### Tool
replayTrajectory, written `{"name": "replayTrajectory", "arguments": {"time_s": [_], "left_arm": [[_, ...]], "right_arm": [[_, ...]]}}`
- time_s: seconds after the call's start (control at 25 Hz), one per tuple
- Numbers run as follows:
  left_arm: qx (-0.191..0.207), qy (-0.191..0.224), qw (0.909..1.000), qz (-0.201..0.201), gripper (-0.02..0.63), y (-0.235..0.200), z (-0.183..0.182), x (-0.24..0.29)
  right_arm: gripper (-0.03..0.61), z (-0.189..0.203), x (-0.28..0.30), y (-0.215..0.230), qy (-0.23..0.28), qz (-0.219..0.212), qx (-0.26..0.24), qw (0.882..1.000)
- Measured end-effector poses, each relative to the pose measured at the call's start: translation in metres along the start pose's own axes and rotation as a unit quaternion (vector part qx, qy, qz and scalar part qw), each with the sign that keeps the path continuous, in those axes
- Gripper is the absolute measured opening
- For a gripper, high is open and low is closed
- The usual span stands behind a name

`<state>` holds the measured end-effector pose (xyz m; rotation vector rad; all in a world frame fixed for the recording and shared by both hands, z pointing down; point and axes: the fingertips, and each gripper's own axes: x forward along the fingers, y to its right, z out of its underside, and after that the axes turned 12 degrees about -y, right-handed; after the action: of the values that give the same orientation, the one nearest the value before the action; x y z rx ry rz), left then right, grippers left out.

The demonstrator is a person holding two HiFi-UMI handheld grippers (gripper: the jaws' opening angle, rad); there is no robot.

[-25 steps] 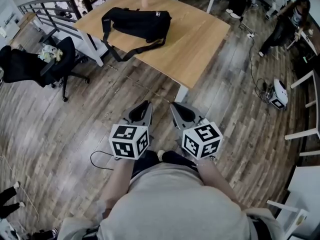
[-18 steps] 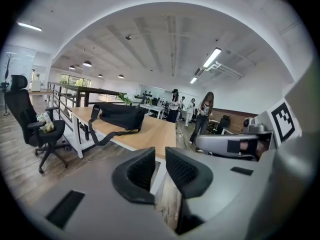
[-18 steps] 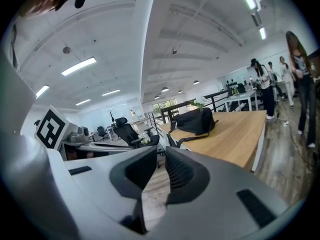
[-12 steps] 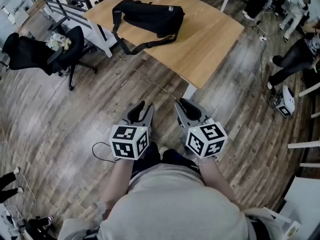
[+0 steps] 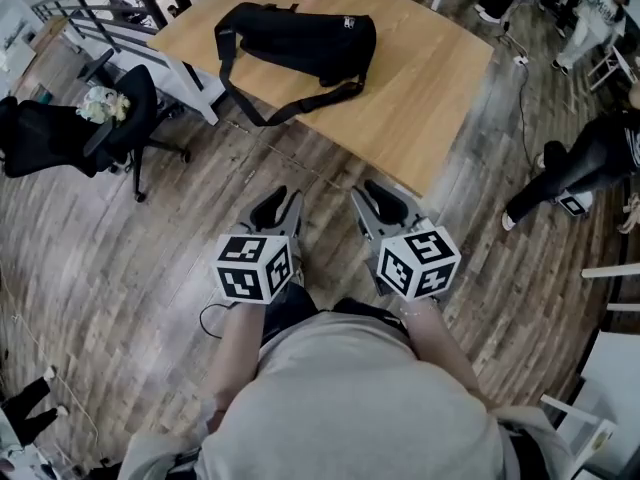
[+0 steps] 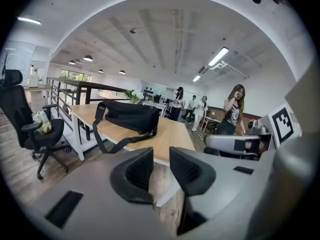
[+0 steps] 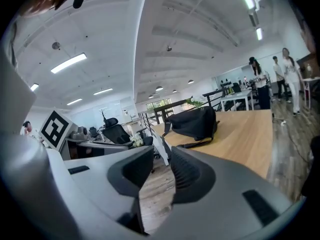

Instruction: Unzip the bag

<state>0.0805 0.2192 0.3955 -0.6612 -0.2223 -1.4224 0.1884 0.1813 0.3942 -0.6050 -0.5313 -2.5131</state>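
Holding both grippers low over the wood floor, well short of the table [image 5: 430,78]. Left gripper [image 5: 280,200]: jaws partly apart, nothing between them. Right gripper [image 5: 372,190]: jaws opening, gap also empty. Black bag [image 5: 300,36] lies on the table's far half, untouched, its strap [image 5: 290,111] looping over the near edge. Bag interior not visible; zip too small to read.

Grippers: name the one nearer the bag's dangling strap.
The left gripper: the strap hangs off the table on its side. The right gripper, jaws opening on nothing, is farther.
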Motion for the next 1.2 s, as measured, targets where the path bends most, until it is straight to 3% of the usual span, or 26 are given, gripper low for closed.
{"name": "replayTrajectory", "arguments": {"time_s": [0.24, 0.48, 0.8, 1.2], "left_arm": [[0.026, 0.008, 0.9987, 0.042, 0.107, -0.043, -0.058, 0.028], [0.051, -0.005, 0.9951, 0.085, 0.107, -0.074, -0.085, 0.054], [0.046, -0.029, 0.9926, 0.109, 0.107, -0.116, -0.094, 0.072], [0.034, -0.041, 0.9923, 0.112, 0.107, -0.134, -0.105, 0.099]], "right_arm": [[0.101, -0.046, 0.051, 0.001, 0.01, 0.037, 0.005, 0.999], [0.106, -0.073, 0.089, 0.011, 0.027, 0.08, 0.031, 0.996], [0.107, -0.087, 0.124, 0.01, 0.026, 0.109, 0.053, 0.992], [0.101, -0.109, 0.15, 0.032, 0.024, 0.115, 0.052, 0.992]]}}
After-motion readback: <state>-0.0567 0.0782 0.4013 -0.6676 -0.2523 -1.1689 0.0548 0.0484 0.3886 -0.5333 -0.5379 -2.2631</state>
